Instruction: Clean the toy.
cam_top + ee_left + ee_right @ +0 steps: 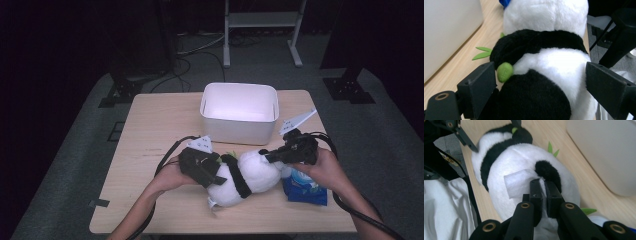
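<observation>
A: Where is the plush panda [245,176] lying?

B: On the wooden table [150,130], on its side near the front edge, at about 6 o'clock from the white bin [239,112]. A blue packet [306,187] sits just beside it at 3 o'clock.

A: Anything inside the bin?

B: From the high view its inside looks bare white; the part of the floor behind the near wall is hidden. The panda and the packet are both outside it, on the table.

A: What about the left claw [216,172]?

B: It stands wide apart, one jaw on each side of the panda's body. In the left gripper view the black pads flank the white and black fur without pressing into it, and a small green ball [504,72] on the toy sits next to the left pad.

A: And the right claw [543,188]?

B: Closed, pinched at the panda's head beside its black ear [549,173], with a white fabric tag [518,182] right at the tips. The jaws sit almost together with a little white fur between them.

A: Any other details?

B: Green felt leaves [552,148] poke out from under the toy on the side toward the bin.
</observation>
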Demonstrator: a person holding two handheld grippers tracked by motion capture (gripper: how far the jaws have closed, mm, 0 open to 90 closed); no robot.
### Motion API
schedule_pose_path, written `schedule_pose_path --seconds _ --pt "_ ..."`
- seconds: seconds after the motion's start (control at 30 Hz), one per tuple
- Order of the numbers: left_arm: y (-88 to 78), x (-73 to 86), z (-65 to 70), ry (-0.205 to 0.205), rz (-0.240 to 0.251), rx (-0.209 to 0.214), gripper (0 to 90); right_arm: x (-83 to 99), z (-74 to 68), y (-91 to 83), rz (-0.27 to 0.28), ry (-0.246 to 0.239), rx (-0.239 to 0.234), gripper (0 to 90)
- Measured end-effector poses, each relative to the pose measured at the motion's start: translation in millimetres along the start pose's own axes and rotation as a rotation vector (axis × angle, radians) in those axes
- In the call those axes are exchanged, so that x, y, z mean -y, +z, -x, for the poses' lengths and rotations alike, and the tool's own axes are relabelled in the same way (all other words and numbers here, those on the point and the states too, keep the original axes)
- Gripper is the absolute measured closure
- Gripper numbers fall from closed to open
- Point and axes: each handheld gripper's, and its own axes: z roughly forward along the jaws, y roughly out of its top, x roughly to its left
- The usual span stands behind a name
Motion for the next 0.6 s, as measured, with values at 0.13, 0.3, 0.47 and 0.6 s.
schedule_pose_path --seconds 0.13,0.3,0.47,0.6 --pt "-3.6 -0.6 -0.6 -0.004 0.006 -0.003 10.1 9.6 4.5 9.1 -0.013 0.022 -0.012 85.1" --pt "-4.1 2.3 -2.4 -0.014 0.001 0.006 11.9 18.9 8.5 28.3 -0.035 0.042 -0.038 85.1" --pt "-3.1 5.4 -3.9 -0.024 0.017 0.016 13.2 13.1 8.3 19.6 0.003 0.036 -0.038 85.2" --pt "-1.3 2.9 -2.1 -0.007 0.009 0.016 13.4 -1.0 0.8 15.5 0.022 0.003 -0.05 85.1"
